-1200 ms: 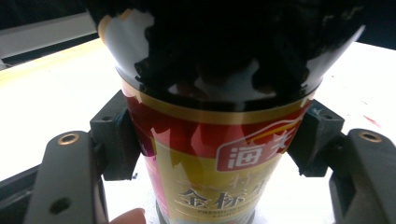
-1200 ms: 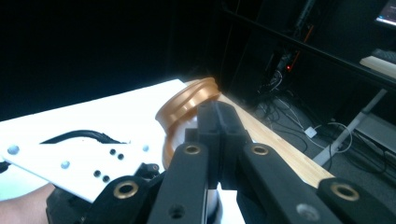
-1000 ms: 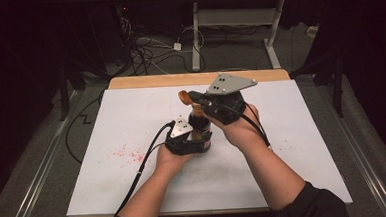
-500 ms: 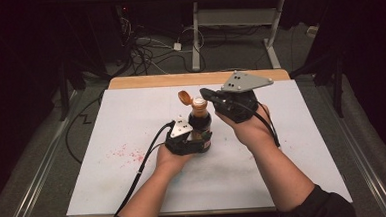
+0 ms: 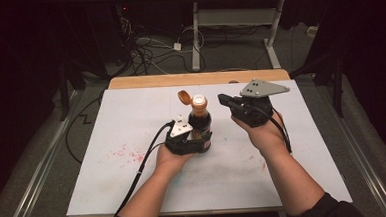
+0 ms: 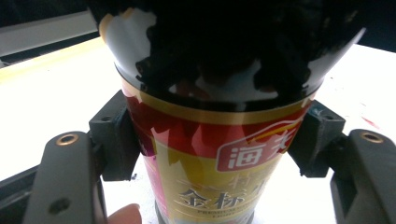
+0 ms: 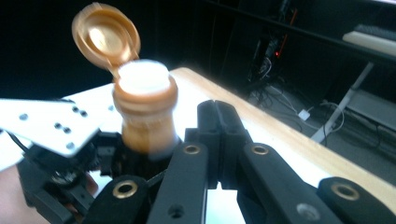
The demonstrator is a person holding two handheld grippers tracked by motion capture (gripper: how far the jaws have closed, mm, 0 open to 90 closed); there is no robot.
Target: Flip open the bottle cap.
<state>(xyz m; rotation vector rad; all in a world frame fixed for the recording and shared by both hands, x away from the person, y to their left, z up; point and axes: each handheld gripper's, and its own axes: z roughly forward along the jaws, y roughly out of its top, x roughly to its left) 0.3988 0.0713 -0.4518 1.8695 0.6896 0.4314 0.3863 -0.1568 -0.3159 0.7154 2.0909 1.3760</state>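
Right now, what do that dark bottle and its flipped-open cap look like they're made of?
Bottle: probably clear glass or hard plastic holding dark sauce, judging by its glossy reflections, with a shiny printed label. Cap: smooth golden-brown plastic, judging by its thin moulded hinge.

A dark sauce bottle (image 5: 200, 120) with a red-and-gold label stands upright mid-table, its gold flip cap (image 5: 184, 96) hinged open, seemingly over a white spout.
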